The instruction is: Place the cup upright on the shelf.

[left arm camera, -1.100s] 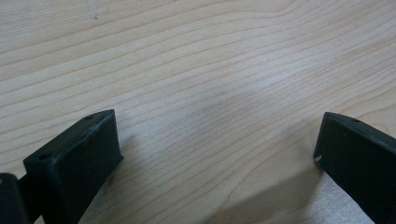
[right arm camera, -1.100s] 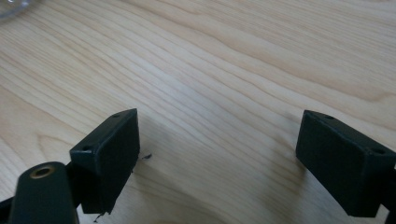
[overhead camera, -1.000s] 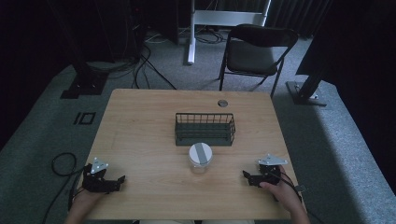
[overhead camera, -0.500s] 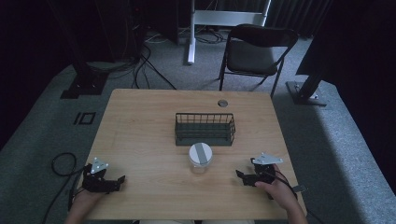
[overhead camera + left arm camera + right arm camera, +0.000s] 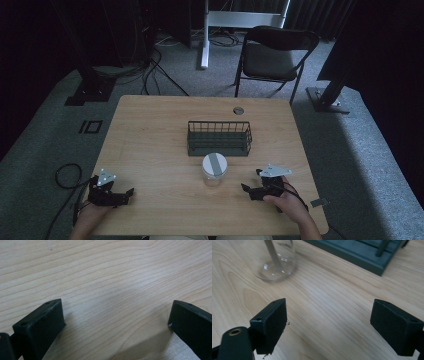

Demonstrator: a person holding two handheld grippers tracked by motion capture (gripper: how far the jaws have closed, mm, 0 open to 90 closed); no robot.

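A clear glass jar (image 5: pixel 214 171) with a white lid crossed by a grey stripe stands upright at mid-table (image 5: pixel 150 130), just in front of a dark wire basket (image 5: pixel 219 138); the left gripper (image 5: pixel 126 193) and right gripper (image 5: pixel 248 188) rest wide open, empty, on either side

A fixed camera high above the person's side looks forward and down over the whole wooden table (image 5: pixel 150 140), taking in the floor and a folding chair (image 5: pixel 272 55) beyond its far edge. The left gripper view sits very close to the tabletop, looking down along its two black jaws at bare wood grain (image 5: pixel 112 277). The right gripper view is equally low and close, facing across the table toward the base of a clear jar (image 5: pixel 278 260) and the dark wire basket (image 5: pixel 364 255), both also seen from the high view.
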